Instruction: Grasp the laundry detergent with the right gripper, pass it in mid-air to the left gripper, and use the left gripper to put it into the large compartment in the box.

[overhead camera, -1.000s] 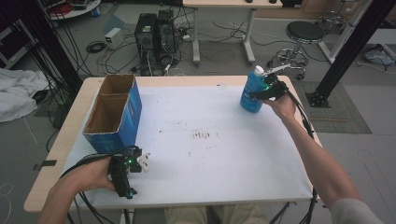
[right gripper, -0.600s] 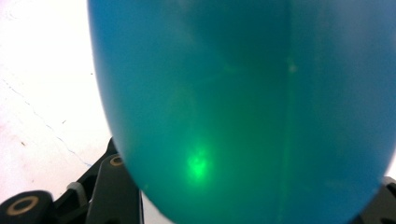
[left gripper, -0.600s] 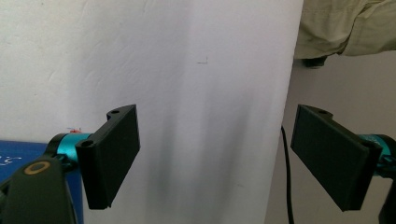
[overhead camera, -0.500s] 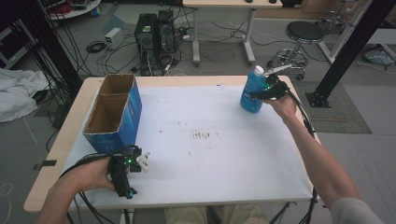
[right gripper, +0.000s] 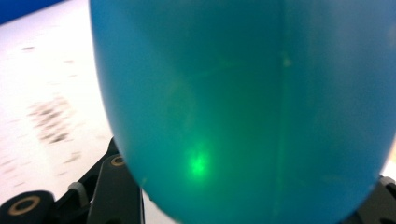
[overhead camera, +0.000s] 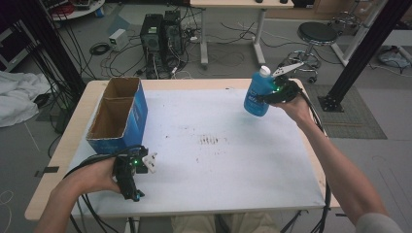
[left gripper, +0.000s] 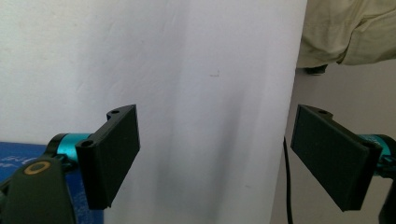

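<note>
A blue bottle (overhead camera: 256, 94) with a white cap is held nearly upright over the far right of the white table (overhead camera: 218, 184). My right gripper (overhead camera: 265, 97) is shut on its body from the right. In the right gripper view the bottle (right gripper: 243, 107) looms close between the black fingers (right gripper: 116, 186), with its rounded lower end seeming just clear of the table. My left gripper (overhead camera: 132, 191) rests at the front left, open and holding nothing. In the left gripper view its jaws (left gripper: 215, 116) stand wide apart over the white surface.
An open blue cardboard box (overhead camera: 119, 116) stands at the left side, just beyond the left hand. Dark smudges (overhead camera: 209, 141) mark the middle of the table. Cables trail from both grippers. On the floor behind are computer towers (overhead camera: 160, 34) and a stool (overhead camera: 316, 34).
The right hand has moved the bottle slightly left and a little upward. The left hand and its gripper have stayed put.
</note>
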`<state>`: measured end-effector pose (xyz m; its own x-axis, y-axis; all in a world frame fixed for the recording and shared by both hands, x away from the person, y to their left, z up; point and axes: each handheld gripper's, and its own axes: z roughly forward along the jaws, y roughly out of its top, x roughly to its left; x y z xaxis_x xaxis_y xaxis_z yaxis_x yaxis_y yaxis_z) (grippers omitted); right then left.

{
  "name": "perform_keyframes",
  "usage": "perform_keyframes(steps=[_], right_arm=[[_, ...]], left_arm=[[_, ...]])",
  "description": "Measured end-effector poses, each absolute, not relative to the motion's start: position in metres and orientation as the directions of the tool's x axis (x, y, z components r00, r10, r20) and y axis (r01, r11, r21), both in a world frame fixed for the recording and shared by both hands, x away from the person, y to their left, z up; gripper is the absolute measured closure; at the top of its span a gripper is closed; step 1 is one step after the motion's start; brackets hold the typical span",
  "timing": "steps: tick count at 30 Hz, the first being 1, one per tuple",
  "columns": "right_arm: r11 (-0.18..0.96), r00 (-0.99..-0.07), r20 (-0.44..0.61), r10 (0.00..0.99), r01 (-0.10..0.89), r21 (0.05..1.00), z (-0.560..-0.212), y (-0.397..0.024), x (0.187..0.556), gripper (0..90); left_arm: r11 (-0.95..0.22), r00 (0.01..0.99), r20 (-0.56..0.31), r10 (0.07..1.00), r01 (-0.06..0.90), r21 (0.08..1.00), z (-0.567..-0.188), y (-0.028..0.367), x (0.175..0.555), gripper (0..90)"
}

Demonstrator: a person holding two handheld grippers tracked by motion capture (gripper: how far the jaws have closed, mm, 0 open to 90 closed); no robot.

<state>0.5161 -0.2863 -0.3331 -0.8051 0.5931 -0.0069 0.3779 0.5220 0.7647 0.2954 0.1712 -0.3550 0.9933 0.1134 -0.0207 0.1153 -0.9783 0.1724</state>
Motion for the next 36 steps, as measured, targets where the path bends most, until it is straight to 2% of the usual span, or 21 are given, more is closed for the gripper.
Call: perform_keyframes(steps=[6,7,18,32,36], right_arm=[[0.626,-0.906,-0.039,0.422,0.26,0.735,-0.318,-0.26,0.485,46.4],[0.626,-0.906,-0.039,0.422,0.26,0.735,-0.318,-0.26,0.485,46.4],[0.711,-0.988,-0.016,0.155,0.1,0.696,-0.319,-0.205,0.443,46.3],[0.717,-0.999,0.044,-0.009,0.024,0.697,-0.333,-0.167,0.428,46.3],[0.717,-0.999,0.05,-0.017,0.023,0.696,-0.336,-0.161,0.427,46.3]], left_arm=[[-0.968,0.991,-0.027,0.133,0.136,0.209,-0.34,0.165,0.311,15.7],[-0.968,0.991,-0.027,0.133,0.136,0.209,-0.34,0.165,0.311,15.7],[-0.95,0.987,-0.016,0.157,0.155,0.27,-0.294,0.136,0.358,15.7],[-0.924,0.99,-0.021,0.14,0.138,0.356,-0.261,0.085,0.393,15.7],[-0.921,0.991,-0.019,0.129,0.127,0.368,-0.255,0.069,0.399,15.7]])
